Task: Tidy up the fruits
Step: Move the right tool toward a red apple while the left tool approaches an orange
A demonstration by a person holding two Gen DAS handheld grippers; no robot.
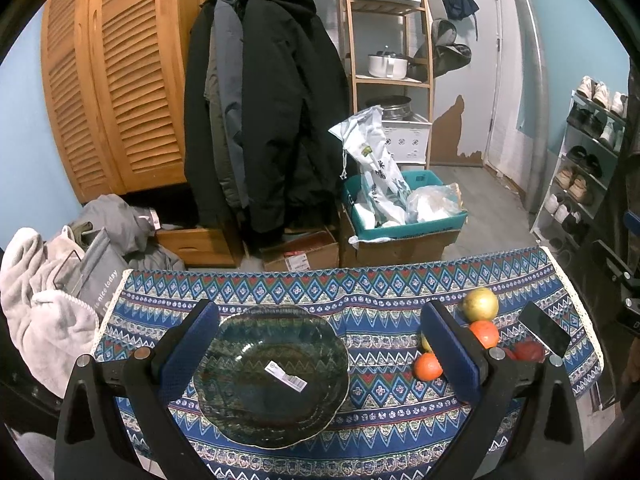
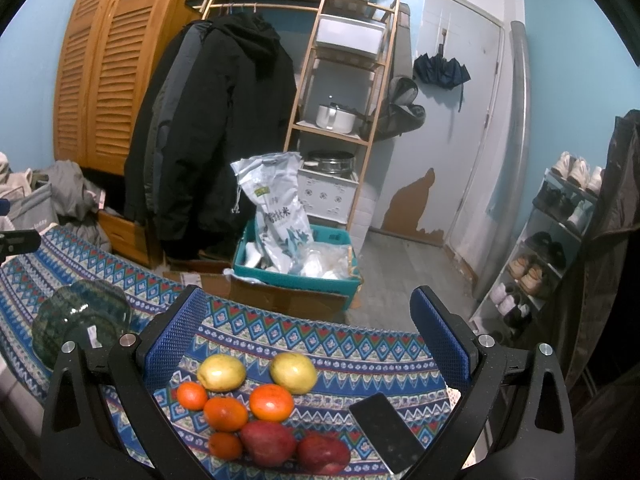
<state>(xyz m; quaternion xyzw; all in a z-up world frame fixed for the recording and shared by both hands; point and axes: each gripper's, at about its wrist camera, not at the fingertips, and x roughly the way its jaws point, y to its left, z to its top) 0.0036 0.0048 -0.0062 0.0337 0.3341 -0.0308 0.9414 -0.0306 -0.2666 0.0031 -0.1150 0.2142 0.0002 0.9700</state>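
Eight fruits [image 2: 256, 408] show only in the right wrist view, between the right gripper's [image 2: 312, 328] spread jaws, while the left gripper [image 1: 320, 340], jaws apart, apparently straddles the glass plate [image 1: 240, 344] toward 9 o'clock.

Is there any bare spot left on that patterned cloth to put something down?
Yes. The widest bare cloth lies between the glass plate and the fruit cluster; the plate itself holds no fruit. The strip beyond the two yellow fruits is free too. It is crowded where the fruits sit close beside the phone.
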